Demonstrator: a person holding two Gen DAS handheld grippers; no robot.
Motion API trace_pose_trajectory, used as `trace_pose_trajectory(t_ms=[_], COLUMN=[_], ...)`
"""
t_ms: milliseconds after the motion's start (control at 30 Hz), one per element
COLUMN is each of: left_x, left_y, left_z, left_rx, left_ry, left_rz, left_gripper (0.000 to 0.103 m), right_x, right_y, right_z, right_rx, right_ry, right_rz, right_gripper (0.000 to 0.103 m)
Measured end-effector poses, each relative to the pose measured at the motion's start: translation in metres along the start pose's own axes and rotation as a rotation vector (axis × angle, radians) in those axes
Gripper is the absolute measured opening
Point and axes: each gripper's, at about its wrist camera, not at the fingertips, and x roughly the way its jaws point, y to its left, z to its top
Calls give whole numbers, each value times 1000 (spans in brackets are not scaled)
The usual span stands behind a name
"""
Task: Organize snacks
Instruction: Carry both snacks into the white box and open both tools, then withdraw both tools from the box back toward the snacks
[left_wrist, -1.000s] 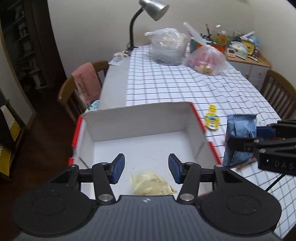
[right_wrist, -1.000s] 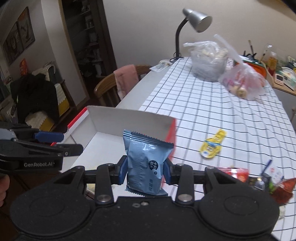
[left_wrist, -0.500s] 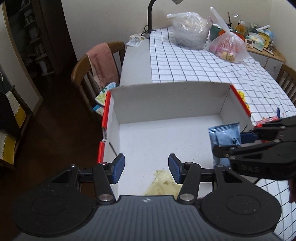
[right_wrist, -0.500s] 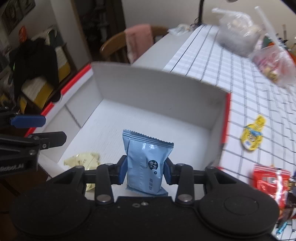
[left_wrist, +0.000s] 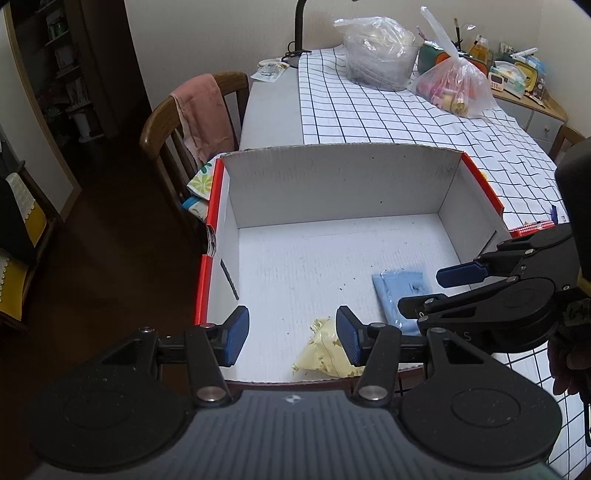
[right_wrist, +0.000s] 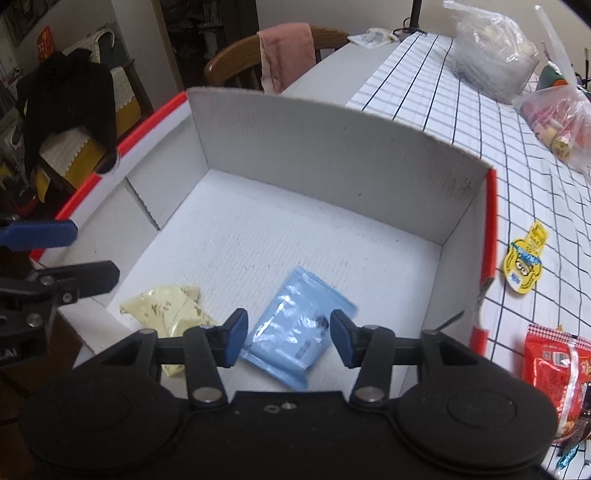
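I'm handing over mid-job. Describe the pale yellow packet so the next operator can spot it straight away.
Find the open white cardboard box with red edges at the near end of the checked tablecloth. Two packets lie flat on its floor, close to the near wall. The pale yellow packet is the crumpled one at the left in the right wrist view, beside the smooth light blue packet.

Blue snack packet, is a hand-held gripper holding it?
No. The blue snack packet lies loose in the box; the right hand-held gripper is opening above it. Left hand-held gripper holds nothing.
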Motion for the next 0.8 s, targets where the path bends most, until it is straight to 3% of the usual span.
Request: trace_pose_trajectory(t_ms=[133,400,500,800], left_x=[-5,-20,-28,-50], left_y=[-1,-8,-10,-26], left_z=[2,7,8,12], left_rx=[4,22,24,46], left_ry=[-16,-54,-80,-138], left_rz=[-7,-31,-42,-78], left_gripper=[51,52,58,63], right_x=[-20,-62,-76,-118], right_y=[-2,-4,-6,-17], right_z=[1,-1,-4,-20], right_rx=[23,44,55,96], right_ry=[-48,-133,-164,-241], right_rz=[13,17,1,-11], right_gripper=[60,66,70,81])
